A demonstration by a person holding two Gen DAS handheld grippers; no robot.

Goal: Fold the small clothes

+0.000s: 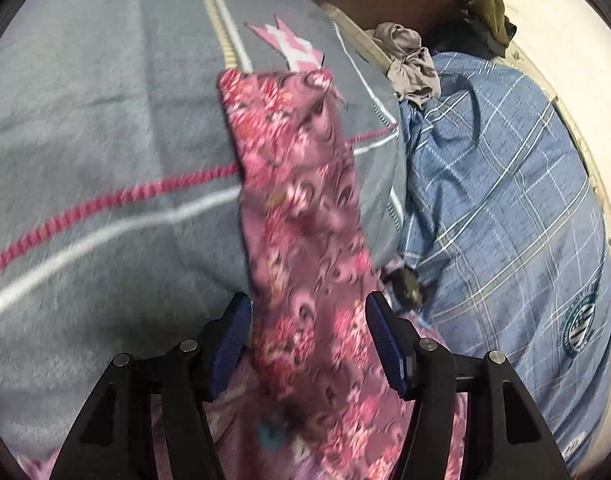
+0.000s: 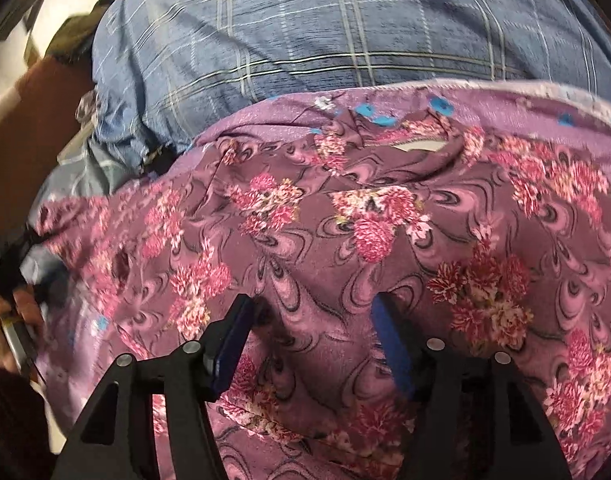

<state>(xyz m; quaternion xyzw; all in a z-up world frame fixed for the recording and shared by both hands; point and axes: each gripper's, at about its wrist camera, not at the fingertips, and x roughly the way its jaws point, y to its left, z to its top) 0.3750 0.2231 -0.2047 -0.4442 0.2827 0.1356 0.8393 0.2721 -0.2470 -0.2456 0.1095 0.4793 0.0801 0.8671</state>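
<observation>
pink floral garment [image 1: 305,216], blue plaid shirt [image 1: 501,200]

A grey blanket [image 1: 105,140] with pink, white and yellow stripes covers the bed across the left of the left wrist view. A pale wall [image 1: 565,20] glows brightly at the upper right (overexposed, no detail), and shows again in the right wrist view's upper left.

Both wrist views close, angled down; share floral cloth [image 1: 305,216].

Left tool [image 1: 308,322] and right tool [image 2: 311,322] both angled downward, jaws apart.
</observation>
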